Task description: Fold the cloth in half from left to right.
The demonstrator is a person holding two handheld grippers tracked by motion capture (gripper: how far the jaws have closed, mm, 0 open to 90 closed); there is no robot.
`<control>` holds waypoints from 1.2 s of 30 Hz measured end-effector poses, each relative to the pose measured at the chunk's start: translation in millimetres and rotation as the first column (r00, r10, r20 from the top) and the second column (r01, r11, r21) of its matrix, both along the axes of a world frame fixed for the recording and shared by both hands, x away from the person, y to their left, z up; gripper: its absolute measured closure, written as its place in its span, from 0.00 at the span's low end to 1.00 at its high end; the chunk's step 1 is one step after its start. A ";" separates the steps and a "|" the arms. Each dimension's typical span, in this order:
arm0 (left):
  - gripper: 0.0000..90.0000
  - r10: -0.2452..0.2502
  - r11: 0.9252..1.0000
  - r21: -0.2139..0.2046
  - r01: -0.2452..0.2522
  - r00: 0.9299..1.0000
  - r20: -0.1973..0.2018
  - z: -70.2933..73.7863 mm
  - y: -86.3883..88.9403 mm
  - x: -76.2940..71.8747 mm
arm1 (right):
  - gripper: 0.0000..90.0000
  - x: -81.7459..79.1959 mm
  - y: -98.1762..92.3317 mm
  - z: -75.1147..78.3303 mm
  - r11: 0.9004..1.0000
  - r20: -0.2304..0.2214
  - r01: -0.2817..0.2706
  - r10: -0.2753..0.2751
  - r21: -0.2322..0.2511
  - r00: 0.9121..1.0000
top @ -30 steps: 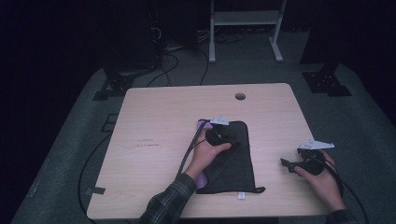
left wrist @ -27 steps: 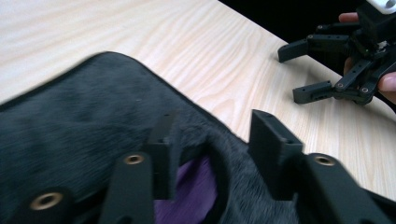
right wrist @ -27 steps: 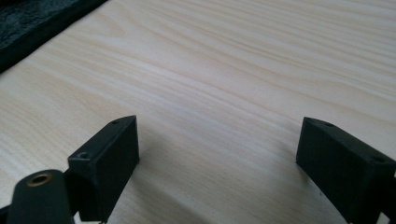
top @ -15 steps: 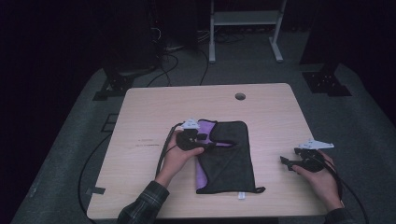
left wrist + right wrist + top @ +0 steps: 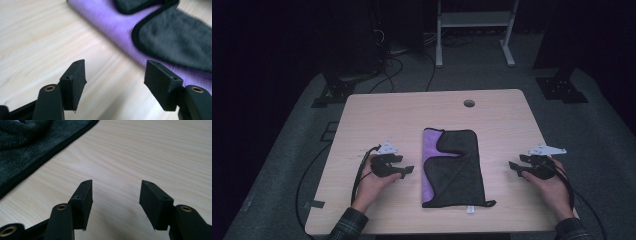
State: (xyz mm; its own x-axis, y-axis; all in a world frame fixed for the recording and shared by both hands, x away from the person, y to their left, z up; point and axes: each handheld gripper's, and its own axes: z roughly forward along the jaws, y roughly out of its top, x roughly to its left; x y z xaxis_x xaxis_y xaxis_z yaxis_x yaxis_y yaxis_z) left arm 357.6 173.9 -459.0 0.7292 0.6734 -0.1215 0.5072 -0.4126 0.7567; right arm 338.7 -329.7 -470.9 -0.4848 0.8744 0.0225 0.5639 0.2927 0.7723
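A: Where is the cloth (image 5: 455, 167) lying?

B: It's lying mid-table (image 5: 377, 120), partly folded, purple side showing along its left edge. You're holding the left gripper (image 5: 404, 170) just left of it and the right gripper (image 5: 515, 167) well off to its right, both with jaws spread wide and gripping nothing.

A: How is it going to handle?

B: Probably soft, light and floppy, so you're better pinching a bound black edge or corner, not the middle
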 end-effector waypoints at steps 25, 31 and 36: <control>0.09 0.054 0.989 0.131 -0.063 0.996 0.068 -23.9 32.2 -12.4 | 0.58 38.1 70.8 45.9 0.982 0.069 -0.176 0.171 0.070 0.983; 0.00 0.068 0.986 0.148 -0.075 0.996 0.052 -24.6 31.2 -10.3 | 0.61 46.5 87.1 53.2 0.975 0.075 -0.208 0.203 0.071 0.976; 0.00 0.068 0.986 0.147 -0.075 0.996 0.051 -24.7 31.2 -10.1 | 0.67 55.0 101.6 56.8 0.969 0.074 -0.237 0.231 0.073 0.970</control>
State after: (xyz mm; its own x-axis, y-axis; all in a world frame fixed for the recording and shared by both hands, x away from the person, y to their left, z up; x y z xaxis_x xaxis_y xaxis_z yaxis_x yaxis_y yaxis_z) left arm 347.5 205.0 -483.7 0.6812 0.7319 0.0162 0.5054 -0.4862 0.7129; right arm 393.7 -228.1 -414.0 -0.6785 0.7329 0.0506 0.4357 0.3459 0.8310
